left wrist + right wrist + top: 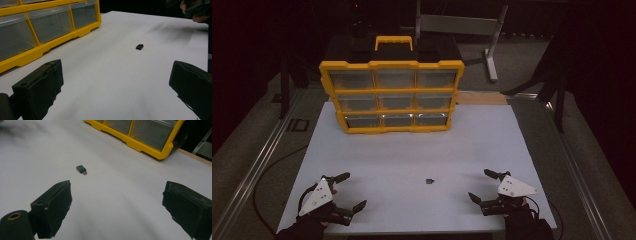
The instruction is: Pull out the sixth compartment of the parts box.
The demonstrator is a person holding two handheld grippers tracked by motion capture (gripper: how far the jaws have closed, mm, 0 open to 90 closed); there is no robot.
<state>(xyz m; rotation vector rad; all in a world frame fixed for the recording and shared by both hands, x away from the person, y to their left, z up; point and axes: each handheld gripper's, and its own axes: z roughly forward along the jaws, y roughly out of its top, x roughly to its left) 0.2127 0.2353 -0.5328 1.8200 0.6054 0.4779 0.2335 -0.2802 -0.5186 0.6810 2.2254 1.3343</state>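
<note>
Dim lab: white table (412, 150), yellow drawer organizer (392, 95), metal stand (492, 45).

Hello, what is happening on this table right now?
A person holds two grippers over a white table. The left gripper and the right gripper both have their jaws wide open and hold nothing. A small black USB dongle lies loose between them, untouched, somewhat closer to the right gripper. At the far side stands a yellow drawer organizer with its clear drawers all closed.
</note>
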